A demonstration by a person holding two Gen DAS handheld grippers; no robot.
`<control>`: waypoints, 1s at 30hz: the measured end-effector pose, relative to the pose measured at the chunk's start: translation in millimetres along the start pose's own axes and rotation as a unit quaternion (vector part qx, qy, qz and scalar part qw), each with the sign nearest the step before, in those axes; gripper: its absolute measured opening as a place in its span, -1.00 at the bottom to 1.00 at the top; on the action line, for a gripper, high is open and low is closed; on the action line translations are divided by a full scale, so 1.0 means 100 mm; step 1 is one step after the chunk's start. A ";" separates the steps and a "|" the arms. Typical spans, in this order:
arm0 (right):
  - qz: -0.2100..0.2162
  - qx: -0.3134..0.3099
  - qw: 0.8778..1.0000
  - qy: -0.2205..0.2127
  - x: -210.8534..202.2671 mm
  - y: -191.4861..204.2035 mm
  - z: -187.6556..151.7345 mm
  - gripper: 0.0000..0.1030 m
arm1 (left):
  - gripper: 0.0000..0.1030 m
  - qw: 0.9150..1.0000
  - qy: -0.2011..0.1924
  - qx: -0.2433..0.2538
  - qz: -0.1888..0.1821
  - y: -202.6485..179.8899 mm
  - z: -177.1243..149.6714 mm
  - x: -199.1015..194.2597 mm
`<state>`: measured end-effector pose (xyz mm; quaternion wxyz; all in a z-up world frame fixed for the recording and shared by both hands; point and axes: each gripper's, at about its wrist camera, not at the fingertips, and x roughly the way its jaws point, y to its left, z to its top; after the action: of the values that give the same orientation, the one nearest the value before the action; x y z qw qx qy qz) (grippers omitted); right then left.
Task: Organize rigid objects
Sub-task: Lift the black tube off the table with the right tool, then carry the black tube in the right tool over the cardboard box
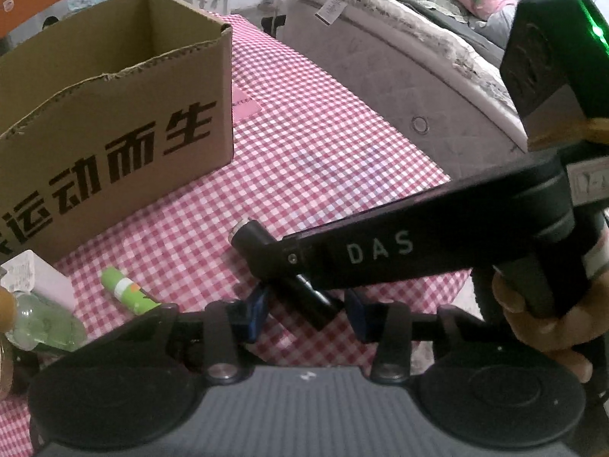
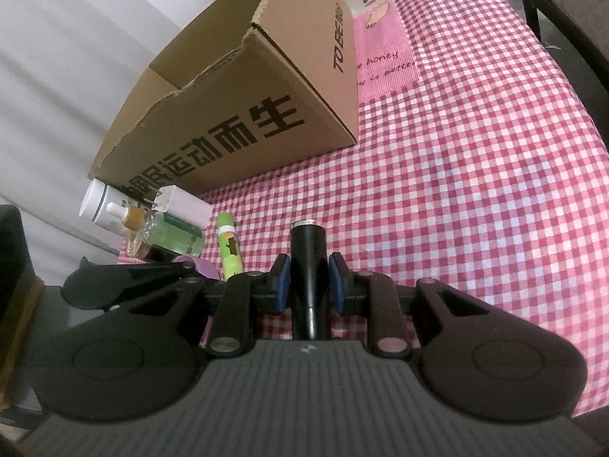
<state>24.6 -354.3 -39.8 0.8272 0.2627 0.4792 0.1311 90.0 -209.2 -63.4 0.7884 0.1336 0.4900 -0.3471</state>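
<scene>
A black cylindrical tube (image 2: 308, 262) with a silver end lies on the pink checked tablecloth. My right gripper (image 2: 309, 283) is shut on it, blue pads against both its sides. In the left wrist view the same tube (image 1: 316, 301) lies between my left gripper's (image 1: 306, 314) open blue pads, with the right gripper's black finger (image 1: 262, 251) crossing over it. An open cardboard box (image 1: 114, 129) with black Chinese lettering stands at the left; it also shows in the right wrist view (image 2: 236, 114). A green tube (image 1: 127, 291) lies near the box.
A green glass bottle (image 2: 175, 236), a white jar (image 2: 101, 203), a pale pink box (image 2: 186, 205) and the green tube (image 2: 228, 251) lie left of the grippers. A bed (image 1: 399, 57) stands beyond the table's right edge. The tablecloth (image 2: 475, 190) stretches right.
</scene>
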 end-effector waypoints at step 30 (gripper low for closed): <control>0.127 -0.101 0.981 -0.105 -0.20 1.78 0.92 -0.59 | -0.15 0.982 -0.147 -0.031 0.113 0.93 0.37 -1.92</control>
<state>99.5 -244.5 111.6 0.8716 0.2485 0.3369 0.2549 124.6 -82.2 108.3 0.8897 0.1109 0.3609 -0.2566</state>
